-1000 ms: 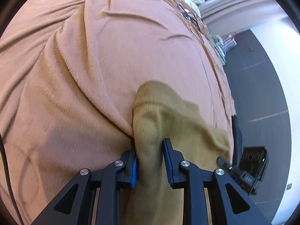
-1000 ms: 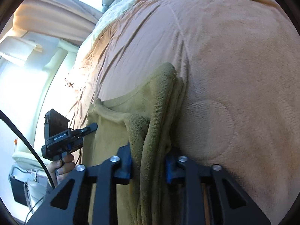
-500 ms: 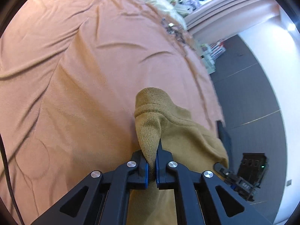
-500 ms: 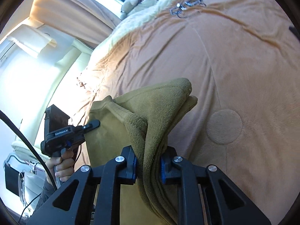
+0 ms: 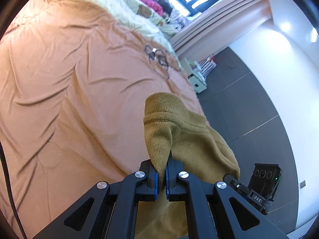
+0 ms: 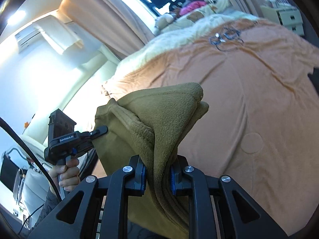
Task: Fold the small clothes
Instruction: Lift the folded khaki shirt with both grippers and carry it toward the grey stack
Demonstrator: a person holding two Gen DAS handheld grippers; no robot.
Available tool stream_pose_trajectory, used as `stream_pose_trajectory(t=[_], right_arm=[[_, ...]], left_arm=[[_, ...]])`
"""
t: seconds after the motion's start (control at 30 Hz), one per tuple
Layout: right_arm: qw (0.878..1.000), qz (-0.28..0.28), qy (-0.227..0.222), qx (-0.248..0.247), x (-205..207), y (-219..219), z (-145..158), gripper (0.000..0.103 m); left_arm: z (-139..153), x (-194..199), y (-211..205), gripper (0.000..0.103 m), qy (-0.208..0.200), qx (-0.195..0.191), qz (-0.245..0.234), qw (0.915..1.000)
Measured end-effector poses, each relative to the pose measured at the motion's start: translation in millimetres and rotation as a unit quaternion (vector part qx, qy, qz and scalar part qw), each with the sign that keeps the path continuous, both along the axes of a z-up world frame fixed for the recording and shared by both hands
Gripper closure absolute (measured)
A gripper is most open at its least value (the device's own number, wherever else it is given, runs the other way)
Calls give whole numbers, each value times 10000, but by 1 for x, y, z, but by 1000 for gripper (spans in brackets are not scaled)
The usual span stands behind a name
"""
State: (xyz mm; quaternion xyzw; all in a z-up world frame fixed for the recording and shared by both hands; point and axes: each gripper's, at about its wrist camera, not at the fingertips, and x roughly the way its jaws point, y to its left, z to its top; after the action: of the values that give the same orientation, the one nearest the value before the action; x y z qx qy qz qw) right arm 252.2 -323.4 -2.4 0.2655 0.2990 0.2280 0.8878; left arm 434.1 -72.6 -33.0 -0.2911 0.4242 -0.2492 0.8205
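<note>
An olive-brown fleece garment (image 5: 185, 137) hangs in the air above the orange bedspread (image 5: 69, 91). My left gripper (image 5: 161, 171) is shut on one bunched corner of it, the cloth standing up between the blue pads. My right gripper (image 6: 158, 172) is shut on a thicker, several-layer fold of the same garment (image 6: 159, 115). In the right wrist view the left gripper (image 6: 99, 130) shows at the left, pinching the cloth's far edge, with a hand (image 6: 65, 175) on its grip. The right gripper's body (image 5: 257, 189) shows at the lower right of the left wrist view.
A tangle of dark cable (image 5: 157, 56) lies on the bedspread (image 6: 249, 91) far ahead. Beyond it are a pale fuzzy blanket (image 5: 127, 14) with soft toys and clothes. White drawers (image 5: 196, 79) stand on the dark floor (image 5: 239, 103) beside the bed. Curtains (image 6: 111, 14) hang behind.
The left jaws closed onto the garment corner. Both grippers rose, lifting the garment off the bedspread, so more of the room and the bed's far end came into view.
</note>
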Motion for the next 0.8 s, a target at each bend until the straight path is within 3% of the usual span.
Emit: stream_pose_trajectory(t=[0.4,0.8], right_arm=[[9957,266,-797,-379,-84,40,64,88],[9861,777,-1325,-641,-111,99,95,88]], left_arm=[[89,-80,48,98,-821,-171,336,9959],[152,-167,121,98,-1482,-174,801,9856]])
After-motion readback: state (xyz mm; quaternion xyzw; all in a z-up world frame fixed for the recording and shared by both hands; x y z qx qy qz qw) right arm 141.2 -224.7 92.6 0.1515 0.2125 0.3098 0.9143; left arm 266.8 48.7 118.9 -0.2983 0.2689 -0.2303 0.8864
